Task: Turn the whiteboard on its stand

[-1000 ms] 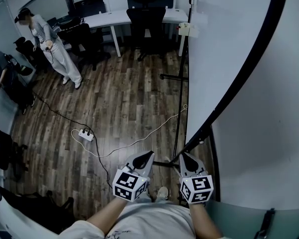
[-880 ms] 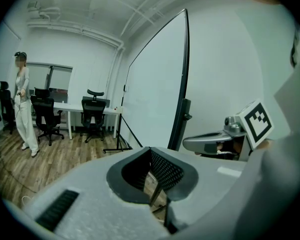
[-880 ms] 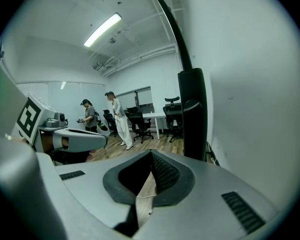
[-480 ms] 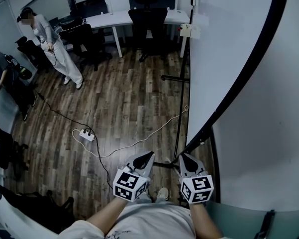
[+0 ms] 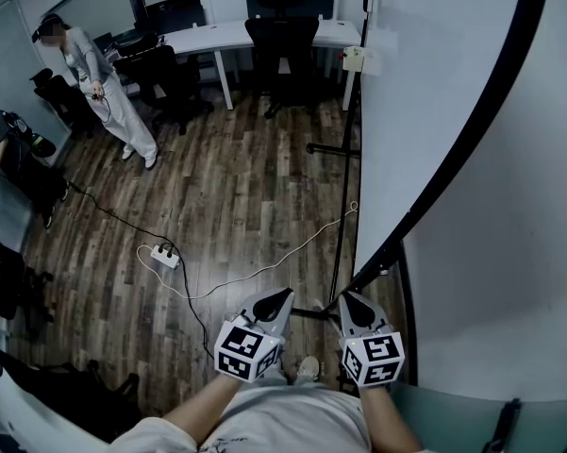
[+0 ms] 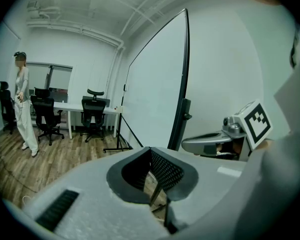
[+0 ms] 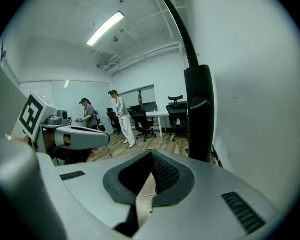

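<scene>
The whiteboard is a tall white panel with a black frame edge, and it fills the right of the head view. Its stand's black legs rest on the wood floor. Both grippers hover low, side by side, just left of the board's lower frame. My left gripper is shut with nothing in it. My right gripper is also shut and empty, close to the frame without touching it. In the left gripper view the board stands ahead of the shut jaw tips. The right gripper view shows the black frame post just beyond my right gripper.
A power strip and a pale cable lie on the floor ahead of me. A white desk with black office chairs stands at the back. One person stands at the far left, and another is at the left edge.
Both grippers stay where they were. The head view has shifted slightly and the person at the left edge has moved a little.
</scene>
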### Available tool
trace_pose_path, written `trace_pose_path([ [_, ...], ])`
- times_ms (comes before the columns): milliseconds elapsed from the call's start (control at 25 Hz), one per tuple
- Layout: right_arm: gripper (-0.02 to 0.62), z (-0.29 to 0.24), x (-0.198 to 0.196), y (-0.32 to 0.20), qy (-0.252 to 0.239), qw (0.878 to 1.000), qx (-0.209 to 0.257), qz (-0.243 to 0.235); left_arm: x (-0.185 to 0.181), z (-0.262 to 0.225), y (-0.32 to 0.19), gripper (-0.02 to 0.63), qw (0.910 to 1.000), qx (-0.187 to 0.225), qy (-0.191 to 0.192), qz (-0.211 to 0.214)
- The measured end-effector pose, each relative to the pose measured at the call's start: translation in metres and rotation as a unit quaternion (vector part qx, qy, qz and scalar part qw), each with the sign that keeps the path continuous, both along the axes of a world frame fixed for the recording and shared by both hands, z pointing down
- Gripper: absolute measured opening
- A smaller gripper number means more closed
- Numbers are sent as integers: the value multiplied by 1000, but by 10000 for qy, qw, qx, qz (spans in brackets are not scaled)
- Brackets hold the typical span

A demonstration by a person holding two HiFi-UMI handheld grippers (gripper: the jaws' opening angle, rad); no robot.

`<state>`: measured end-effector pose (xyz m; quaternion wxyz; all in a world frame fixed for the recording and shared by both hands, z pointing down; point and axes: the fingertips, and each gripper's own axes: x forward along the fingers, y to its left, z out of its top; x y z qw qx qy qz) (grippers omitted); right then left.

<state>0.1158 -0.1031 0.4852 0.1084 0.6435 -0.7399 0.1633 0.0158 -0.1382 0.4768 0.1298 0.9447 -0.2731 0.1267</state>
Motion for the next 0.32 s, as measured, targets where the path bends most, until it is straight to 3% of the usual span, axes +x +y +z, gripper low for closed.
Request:
trace_pose_path([
  [320, 6, 1, -4, 1, -8, 10000, 11, 9, -6, 5, 0, 11, 10000, -39, -27, -31],
])
